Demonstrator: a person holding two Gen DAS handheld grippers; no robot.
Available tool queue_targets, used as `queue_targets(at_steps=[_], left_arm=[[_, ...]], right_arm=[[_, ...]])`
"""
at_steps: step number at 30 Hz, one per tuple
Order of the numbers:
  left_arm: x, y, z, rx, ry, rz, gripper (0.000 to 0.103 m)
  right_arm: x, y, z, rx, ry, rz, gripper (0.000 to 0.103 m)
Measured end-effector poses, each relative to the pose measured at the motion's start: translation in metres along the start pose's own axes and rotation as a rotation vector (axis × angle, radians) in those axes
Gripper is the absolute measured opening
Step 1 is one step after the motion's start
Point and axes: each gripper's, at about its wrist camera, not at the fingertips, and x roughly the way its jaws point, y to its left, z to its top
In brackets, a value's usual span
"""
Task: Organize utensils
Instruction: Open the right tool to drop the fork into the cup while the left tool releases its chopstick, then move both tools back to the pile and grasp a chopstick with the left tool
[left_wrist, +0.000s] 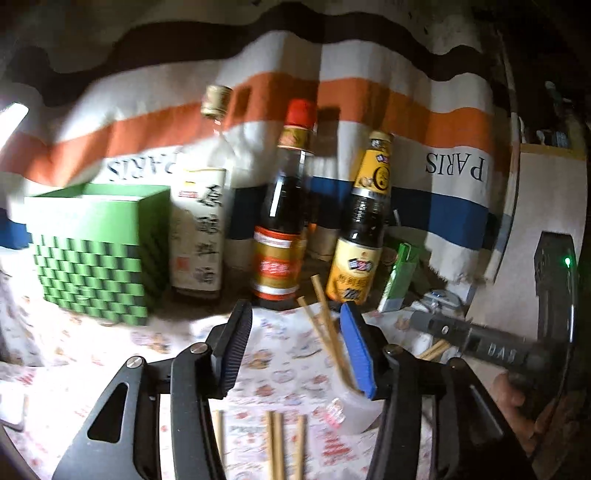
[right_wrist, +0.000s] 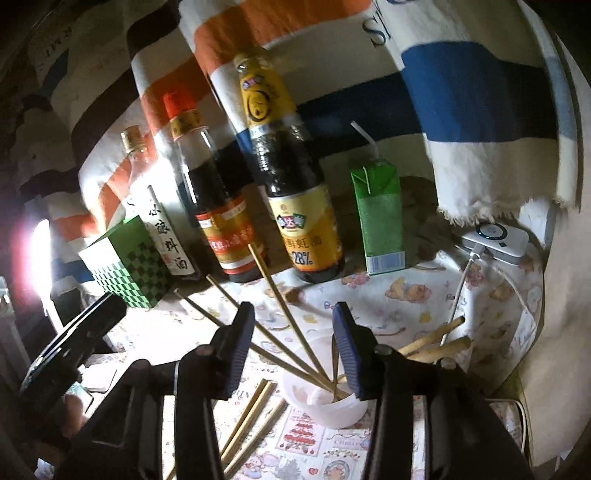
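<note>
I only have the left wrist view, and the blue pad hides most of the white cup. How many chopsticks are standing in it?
Observer: In the right wrist view the cup shows its open mouth, and at least three chopsticks lean out of it to the left.
Operator: Are the right jaws holding anything?
Observer: No. The right gripper is open over the cup, with nothing clamped between its pads.
Operator: Anything to avoid on the cup's right side?
Observer: A white cable runs from the power bank down across the cloth, right of the cup.
</note>
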Motion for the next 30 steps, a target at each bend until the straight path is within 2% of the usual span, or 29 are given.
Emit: queue_targets(at_steps=[2, 4, 7, 10, 12, 16, 19, 22, 26, 28, 30], left_arm=[[-0.012, 0.010, -0.005, 0.007, 0.000, 0.029, 0.056], [-0.027, 0.023, -0.012, -0.004, -0.030, 0.057, 0.065], [-0.049, 0.041, -0.026, 0.009, -0.086, 0.129, 0.068], [-0.058, 0.052, -0.036, 0.029, -0.085, 0.184, 0.074], [-0.062, 0.056, -0.043, 0.036, -0.091, 0.210, 0.079], [-0.073, 0.068, -0.058, -0.018, -0.133, 0.222, 0.087], [-0.072, 0.076, -0.062, -0.025, -0.107, 0.218, 0.090], [-0.060, 0.075, -0.065, 0.000, -0.026, 0.211, 0.099], [-0.025, 0.071, -0.076, 0.030, 0.175, 0.237, 0.099], [-0.007, 0.070, -0.087, 0.057, 0.286, 0.244, 0.099], [0.015, 0.071, -0.102, 0.079, 0.468, 0.231, 0.099]], right_arm=[[-0.002, 0.007, -0.005, -0.007, -0.001, -0.004, 0.046], [-0.004, 0.014, -0.011, -0.005, 0.004, -0.022, 0.051], [-0.006, 0.021, -0.021, 0.021, 0.037, -0.020, 0.052], [-0.014, 0.032, -0.033, 0.005, 0.056, -0.036, 0.052], [-0.024, 0.041, -0.044, -0.003, 0.047, -0.049, 0.055], [-0.027, 0.054, -0.063, -0.005, 0.057, -0.018, 0.057], [-0.018, 0.056, -0.077, -0.014, 0.073, -0.027, 0.059], [-0.004, 0.054, -0.090, -0.036, 0.130, -0.074, 0.060], [0.010, 0.047, -0.101, -0.022, 0.195, -0.144, 0.060], [0.011, 0.047, -0.103, -0.031, 0.195, -0.137, 0.064], [0.013, 0.050, -0.107, -0.055, 0.196, -0.160, 0.065]])
